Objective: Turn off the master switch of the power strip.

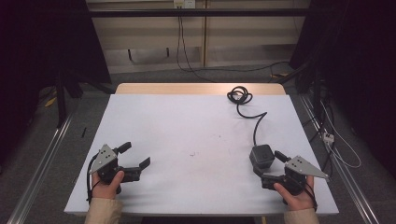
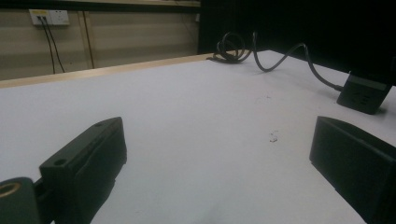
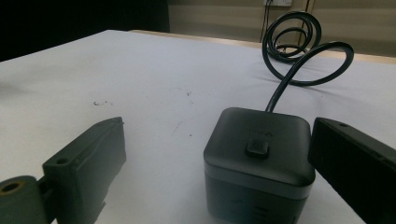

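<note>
A dark grey cube-shaped power block stands on the white table at the front right, its black cable curling back to a coil near the far edge. My right gripper is open around the block, which sits between the jaws close to the right one, with a small button on top. My left gripper rests at the front left, open, with bare table between its jaws. From the left gripper view the block appears far right and the cable beyond it.
A small dark smudge marks the table's middle. A wooden strip runs along the table's far edge. Dark curtains, metal rails and loose floor cables flank the table. A wall socket with plugged leads is behind.
</note>
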Demonstrator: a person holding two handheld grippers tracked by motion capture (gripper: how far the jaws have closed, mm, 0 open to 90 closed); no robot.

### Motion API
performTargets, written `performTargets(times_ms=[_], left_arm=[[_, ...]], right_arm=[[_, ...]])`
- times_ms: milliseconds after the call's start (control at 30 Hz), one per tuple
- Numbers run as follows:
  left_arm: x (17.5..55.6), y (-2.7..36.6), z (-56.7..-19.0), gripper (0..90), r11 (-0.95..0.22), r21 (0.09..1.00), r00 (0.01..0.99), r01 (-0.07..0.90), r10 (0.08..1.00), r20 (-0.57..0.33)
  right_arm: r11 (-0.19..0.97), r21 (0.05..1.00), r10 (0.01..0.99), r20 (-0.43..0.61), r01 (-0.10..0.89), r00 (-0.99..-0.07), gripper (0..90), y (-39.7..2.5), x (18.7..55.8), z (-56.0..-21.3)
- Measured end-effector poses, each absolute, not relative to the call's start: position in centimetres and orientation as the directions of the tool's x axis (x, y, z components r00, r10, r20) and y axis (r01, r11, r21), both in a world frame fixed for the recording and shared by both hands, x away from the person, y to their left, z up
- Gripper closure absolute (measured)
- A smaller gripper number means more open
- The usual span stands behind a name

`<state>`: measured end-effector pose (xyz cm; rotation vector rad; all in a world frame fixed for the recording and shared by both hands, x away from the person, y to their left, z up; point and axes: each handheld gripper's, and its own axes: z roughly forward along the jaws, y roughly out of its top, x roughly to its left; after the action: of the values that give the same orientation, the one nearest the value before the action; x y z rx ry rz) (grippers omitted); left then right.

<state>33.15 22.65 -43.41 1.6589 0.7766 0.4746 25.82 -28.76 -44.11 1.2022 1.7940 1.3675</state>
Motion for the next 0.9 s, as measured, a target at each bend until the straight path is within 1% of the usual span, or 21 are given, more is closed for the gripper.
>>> performTargets(times_ms=[900], left_arm=[[33.15, 22.82, -43.45, 3.5, -0.093, 0.967, 0.694, 0.238, 0.712, -0.102]], right_arm=[[0.075, 0.954, 0.906, 0.057, 0.290, -0.419, 4.5, -29.74, 25.44, -44.32]])
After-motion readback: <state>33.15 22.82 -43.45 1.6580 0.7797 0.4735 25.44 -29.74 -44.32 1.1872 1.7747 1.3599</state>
